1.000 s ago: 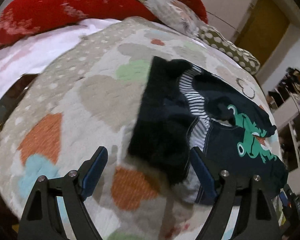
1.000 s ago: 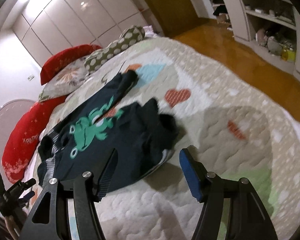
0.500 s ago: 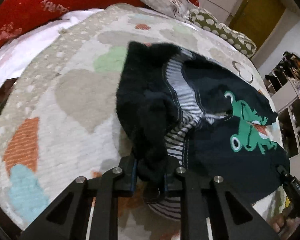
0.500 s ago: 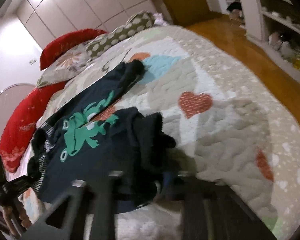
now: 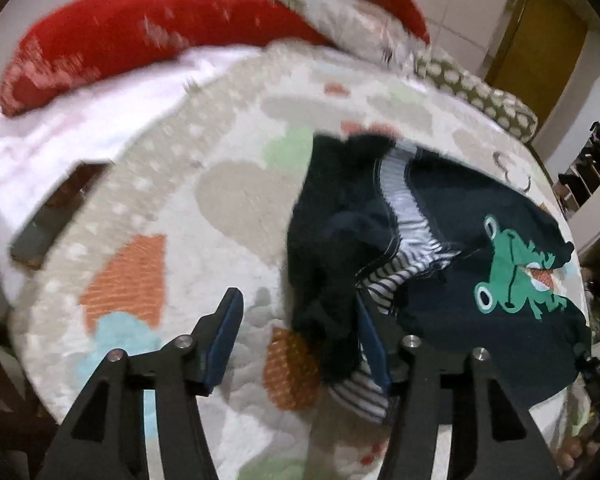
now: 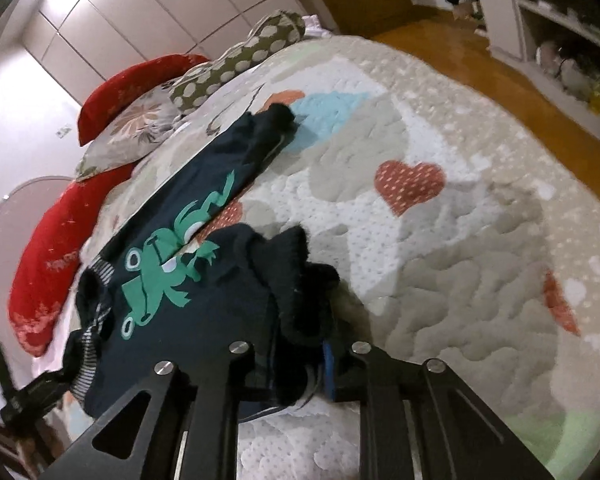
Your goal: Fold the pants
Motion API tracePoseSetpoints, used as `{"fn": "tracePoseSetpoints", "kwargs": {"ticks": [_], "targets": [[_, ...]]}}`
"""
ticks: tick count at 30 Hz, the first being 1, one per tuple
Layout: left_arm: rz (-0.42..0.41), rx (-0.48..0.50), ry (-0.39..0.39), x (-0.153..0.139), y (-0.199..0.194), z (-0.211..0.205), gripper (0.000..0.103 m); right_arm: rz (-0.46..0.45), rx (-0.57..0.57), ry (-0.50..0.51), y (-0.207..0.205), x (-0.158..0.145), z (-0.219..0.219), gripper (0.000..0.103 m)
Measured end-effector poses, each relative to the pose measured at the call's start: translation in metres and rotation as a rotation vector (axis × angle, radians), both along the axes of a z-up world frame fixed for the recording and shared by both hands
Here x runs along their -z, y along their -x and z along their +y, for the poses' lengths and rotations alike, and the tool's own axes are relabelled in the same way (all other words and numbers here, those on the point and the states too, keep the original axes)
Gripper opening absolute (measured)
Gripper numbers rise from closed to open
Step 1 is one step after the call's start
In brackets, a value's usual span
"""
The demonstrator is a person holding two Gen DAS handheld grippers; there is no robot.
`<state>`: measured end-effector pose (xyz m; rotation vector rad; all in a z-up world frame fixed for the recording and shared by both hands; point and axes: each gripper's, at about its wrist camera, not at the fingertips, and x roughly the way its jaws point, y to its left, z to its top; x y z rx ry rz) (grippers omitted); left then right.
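Dark pants with a green frog print lie crumpled on a heart-patterned quilt. The left view alone shows their striped lining; the right view alone shows a wooden floor and shelves. The left gripper is opening, cloth hanging between its jaws unpressed. The right gripper, loosening slightly, pinches the pants' cuff. 2 red pillows lie behind.

Quilt with hearts under my grippers. Red pillows far ahead of my left one, dotted pillow beyond my right. Shelves and wood floor off right.
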<state>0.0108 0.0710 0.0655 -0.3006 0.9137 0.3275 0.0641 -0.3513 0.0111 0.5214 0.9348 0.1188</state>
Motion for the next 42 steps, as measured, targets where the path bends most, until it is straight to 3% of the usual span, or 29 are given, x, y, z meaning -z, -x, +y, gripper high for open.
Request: {"fn": "tracePoseSetpoints", "kwargs": {"ticks": [2,6,12,17,19,22,24,30,32,33,42], "targets": [[-0.051,-0.011,-0.055,-0.013,0.014,-0.007,0.074,-0.04,0.039,0.067,0.01,-0.014,0.002,0.025],[-0.115,0.004,-0.114,-0.032,0.027,-0.02,0.076,-0.116,0.062,0.137,0.027,-0.038,0.008,0.028],[-0.156,0.022,-0.173,-0.041,0.034,-0.039,0.084,-0.198,0.028,0.22,0.047,-0.055,0.034,0.041],[-0.127,0.069,-0.179,-0.035,0.034,-0.051,0.084,-0.13,-0.082,0.217,0.03,-0.032,0.055,0.045],[-0.125,0.067,-0.173,-0.033,0.036,-0.051,0.084,-0.08,-0.008,0.327,0.024,-0.023,0.054,0.045],[-0.126,0.059,-0.179,-0.032,0.037,-0.051,0.084,-0.074,0.079,0.3,0.023,-0.019,0.036,0.047],[-0.13,0.057,-0.19,-0.032,0.038,-0.054,0.084,-0.066,0.126,0.34,0.023,-0.018,0.029,0.057],[-0.13,0.077,-0.208,-0.033,0.04,-0.061,0.084,-0.03,0.068,0.233,0.011,-0.004,0.019,0.062],[-0.129,0.076,-0.211,-0.032,0.041,-0.063,0.084,-0.072,0.012,0.23,0.01,-0.008,0.022,0.037],[-0.128,0.079,-0.21,-0.032,0.041,-0.063,0.084,-0.071,-0.01,0.227,0.012,-0.008,0.026,0.015],[-0.125,0.09,-0.21,-0.032,0.042,-0.067,0.084,-0.045,0.021,0.26,0.012,-0.008,0.025,0.019]]}}
